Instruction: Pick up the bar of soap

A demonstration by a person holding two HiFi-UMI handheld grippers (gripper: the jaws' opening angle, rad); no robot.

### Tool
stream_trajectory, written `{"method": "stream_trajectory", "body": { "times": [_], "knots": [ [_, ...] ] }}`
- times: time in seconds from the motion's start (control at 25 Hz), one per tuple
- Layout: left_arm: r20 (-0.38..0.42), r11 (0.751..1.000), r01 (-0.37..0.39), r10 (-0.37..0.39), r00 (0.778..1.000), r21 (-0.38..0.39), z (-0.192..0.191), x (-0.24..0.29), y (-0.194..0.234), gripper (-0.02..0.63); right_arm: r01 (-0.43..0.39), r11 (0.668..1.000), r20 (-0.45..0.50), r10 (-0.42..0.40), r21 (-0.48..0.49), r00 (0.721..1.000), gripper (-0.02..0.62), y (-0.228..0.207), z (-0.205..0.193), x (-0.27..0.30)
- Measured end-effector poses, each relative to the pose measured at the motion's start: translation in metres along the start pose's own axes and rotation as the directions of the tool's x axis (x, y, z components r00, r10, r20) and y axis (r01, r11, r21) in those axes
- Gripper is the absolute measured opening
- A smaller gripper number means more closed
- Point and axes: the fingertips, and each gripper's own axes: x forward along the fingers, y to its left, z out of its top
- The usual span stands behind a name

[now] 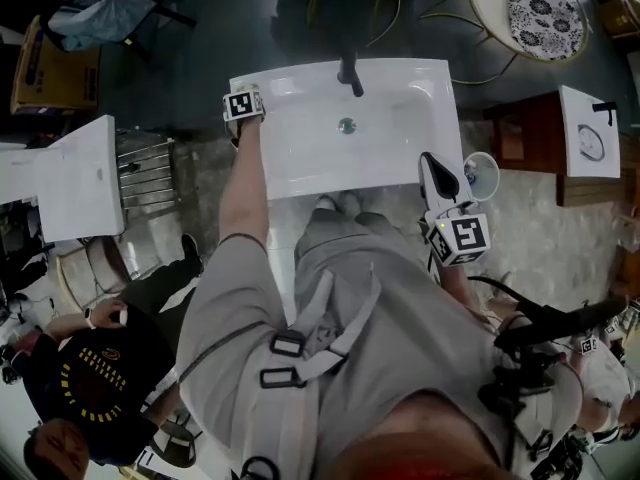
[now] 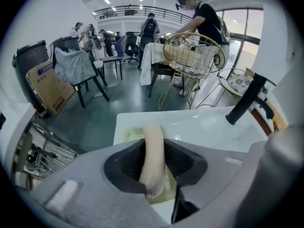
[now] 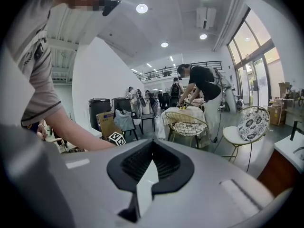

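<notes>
Half done, I judge: left hand-held gripper (image 2: 155, 146) is clamped on the bar of soap (image 2: 153, 160), which stands on edge at the sink's (image 1: 390, 153) left rear corner. Lift still to come. Right hand-held gripper (image 3: 151, 167) closed, empty, at the sink's front right.

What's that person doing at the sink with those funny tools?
A person stands at a white sink with a tool in each hand. The left tool is at the sink's back left corner. Its jaws are closed on a pale bar of soap, which stands on its edge between them. I can't tell whether the soap has left the sink yet. The right tool is near the sink's front right, shut and empty.
</notes>
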Motion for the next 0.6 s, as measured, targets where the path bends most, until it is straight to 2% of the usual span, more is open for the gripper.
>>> {"method": "stream_trajectory", "body": {
  "times": [0.12, 0.24, 0.36, 0.48, 0.6],
  "knots": [
    [0.022, 0.997, 0.022, -0.02, 1.0, -0.073, -0.004, -0.007, 0.005, 0.112, 0.005, 1.0, 0.0, -0.005, -0.008, 1.0, 0.005, -0.004, 0.002, -0.005],
    [0.102, 0.994, 0.028, -0.017, 0.995, -0.107, -0.004, -0.022, 0.008, 0.111, 0.01, 1.0, 0.004, -0.01, -0.007, 1.0, 0.005, -0.009, 0.005, -0.009],
    [0.205, 0.993, 0.052, -0.029, 0.978, -0.106, 0.008, -0.042, -0.003, 0.11, 0.009, 1.0, 0.001, -0.009, -0.004, 1.0, 0.005, -0.015, 0.008, -0.009],
    [0.322, 0.993, 0.105, -0.081, 0.943, -0.057, 0.026, -0.078, -0.021, 0.11, -0.012, 1.0, 0.011, 0.012, -0.009, 1.0, 0.005, -0.005, 0.013, -0.003],
    [0.446, 0.988, 0.153, -0.136, 0.885, -0.002, 0.038, -0.128, -0.033, 0.11, -0.074, 0.997, 0.018, 0.074, -0.02, 0.997, 0.005, 0.017, 0.015, 0.01]
  ]
}}
